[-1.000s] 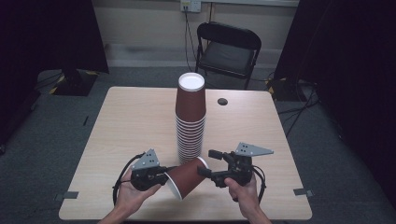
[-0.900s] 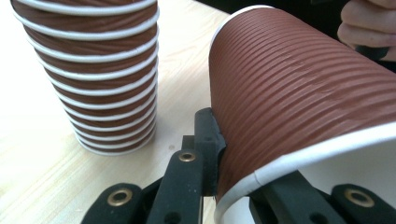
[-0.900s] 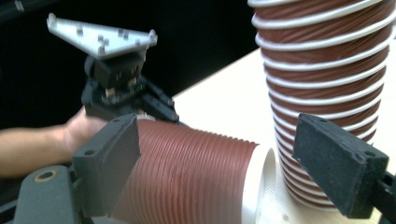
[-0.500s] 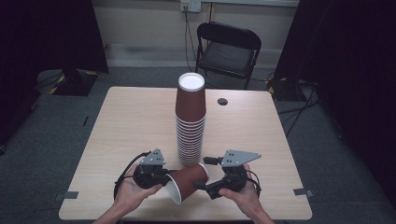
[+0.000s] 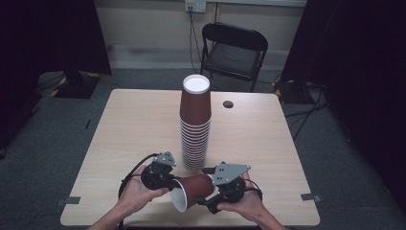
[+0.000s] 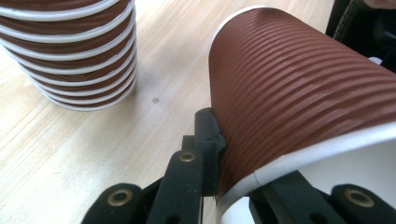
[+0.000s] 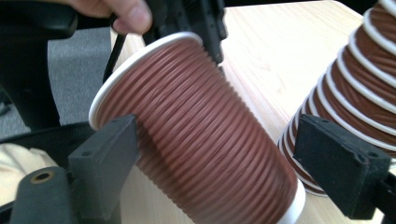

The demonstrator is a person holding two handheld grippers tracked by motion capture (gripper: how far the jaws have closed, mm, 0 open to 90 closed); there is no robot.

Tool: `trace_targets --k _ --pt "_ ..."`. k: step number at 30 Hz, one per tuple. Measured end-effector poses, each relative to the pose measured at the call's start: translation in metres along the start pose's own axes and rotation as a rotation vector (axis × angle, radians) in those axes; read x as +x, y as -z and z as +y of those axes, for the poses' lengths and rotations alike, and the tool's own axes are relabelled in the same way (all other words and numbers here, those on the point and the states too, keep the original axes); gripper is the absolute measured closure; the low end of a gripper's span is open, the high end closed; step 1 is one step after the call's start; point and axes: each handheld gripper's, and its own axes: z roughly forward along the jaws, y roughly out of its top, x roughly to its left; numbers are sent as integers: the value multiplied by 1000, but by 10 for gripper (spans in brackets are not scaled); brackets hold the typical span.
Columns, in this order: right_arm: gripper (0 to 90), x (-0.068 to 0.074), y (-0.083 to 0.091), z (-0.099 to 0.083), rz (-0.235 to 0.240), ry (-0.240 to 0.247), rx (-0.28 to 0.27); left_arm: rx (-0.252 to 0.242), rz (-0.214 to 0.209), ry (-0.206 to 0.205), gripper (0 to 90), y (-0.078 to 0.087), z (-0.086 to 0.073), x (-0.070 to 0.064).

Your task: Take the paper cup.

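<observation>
Item, left hand-held gripper (image 5: 165, 181): jaws pinched on the rim of the loose cup (image 5: 194, 190), one jaw against the ribbed outer wall and the other inside the white mouth, as the left gripper view shows; a rim pinch of this kind fixes the open end so that the cup cannot roll, and probably leaves the body free for the other tool. Item, loose cup (image 6: 299, 98): brown, ribbed, white-lined, lying on its side just above the tabletop (image 5: 129, 124), spanning from the left hand-held gripper's jaws at its mouth to the right hand-held gripper at its base, mouth turned towards the person. Item, right hand-held gripper (image 5: 215, 201): jaws spread wide to either side of the cup's lower body (image 7: 205, 144); in the right gripper view one jaw lies close against the wall while the other stands well clear, so nothing is clamped. By judgement it is placed to take or release the cup's narrow end. Item, cup stack (image 5: 195, 127): upside-down nested cups standing just beyond both hand-held grippers, near enough to be the loose cup's likely source or destination.
</observation>
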Motion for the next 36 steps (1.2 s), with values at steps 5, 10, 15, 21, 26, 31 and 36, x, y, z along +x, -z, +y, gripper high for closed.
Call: trace_targets --k 5,10,15,21,26,31,36 --pt "124 3 -3 -1 2 45 20 19 -64 59 854 1 6 12" --pt "97 6 -5 0 -34 105 60 50 -53 60 856 1 13 10" --pt "82 11 -11 0 -74 167 102 81 -37 66 858 -2 18 11" --pt "77 20 -23 0 -108 244 128 92 -62 74 865 -8 24 9" --pt "78 20 -32 2 -103 246 132 111 -39 70 868 -11 29 5" --pt "77 19 -36 3 -94 236 128 116 -31 91 867 -13 29 6" --pt "77 19 -41 4 -96 251 142 145 -26 91 865 -18 29 7"
